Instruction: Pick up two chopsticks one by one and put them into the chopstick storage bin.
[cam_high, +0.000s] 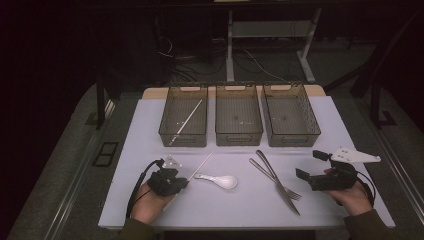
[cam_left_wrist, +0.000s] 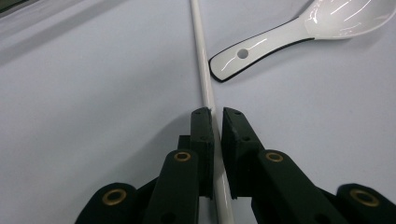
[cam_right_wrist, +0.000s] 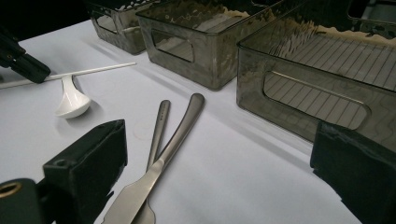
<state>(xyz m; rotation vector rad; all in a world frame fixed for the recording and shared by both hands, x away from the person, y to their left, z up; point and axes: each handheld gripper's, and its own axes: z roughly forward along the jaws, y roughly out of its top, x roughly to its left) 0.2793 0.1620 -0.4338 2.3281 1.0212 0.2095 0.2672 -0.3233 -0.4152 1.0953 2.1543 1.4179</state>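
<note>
While my left claw clamps the chopstick, these entries apply.

High view, left claw (cam_high: 184, 179): clenched on the near end of the white chopstick (cam_high: 201, 166), which runs up and away from my jaw tips toward the left bin (cam_high: 176, 138).
High view, right claw (cam_high: 309, 168): released, jaws spread, hovering just right of the knife (cam_high: 276, 183) and fork (cam_high: 280, 182).
High view, second chopstick (cam_high: 187, 121): lies in the left bin, well ahead of my left claw.

Left gripper view, grip: the chopstick (cam_left_wrist: 205, 84) passes between my two pads (cam_left_wrist: 202, 140) and extends straight forward on the white table (cam_left_wrist: 84, 93).
Left gripper view, spoon (cam_left_wrist: 299, 37): its handle end sits just right of the chopstick, ahead of my jaw tips; touching or apart, I cannot tell.

Right gripper view, own jaws: wide apart, nothing between them; the crossed knife (cam_right_wrist: 159, 170) and fork (cam_right_wrist: 158, 130) lie ahead, between the pads.
Right gripper view, left claw (cam_right_wrist: 21, 63): far left, closed on the chopstick (cam_right_wrist: 93, 71), above the spoon (cam_right_wrist: 72, 100).

Risk 1, rotation: I hold a thin, smooth rod near one end; the long free end may droop or swivel in the pads on lifting.
Risk 2, collision: a sideways sweep could knock the spoon.
Risk 3, placement: a tilted tip may catch the bin rim.
</note>
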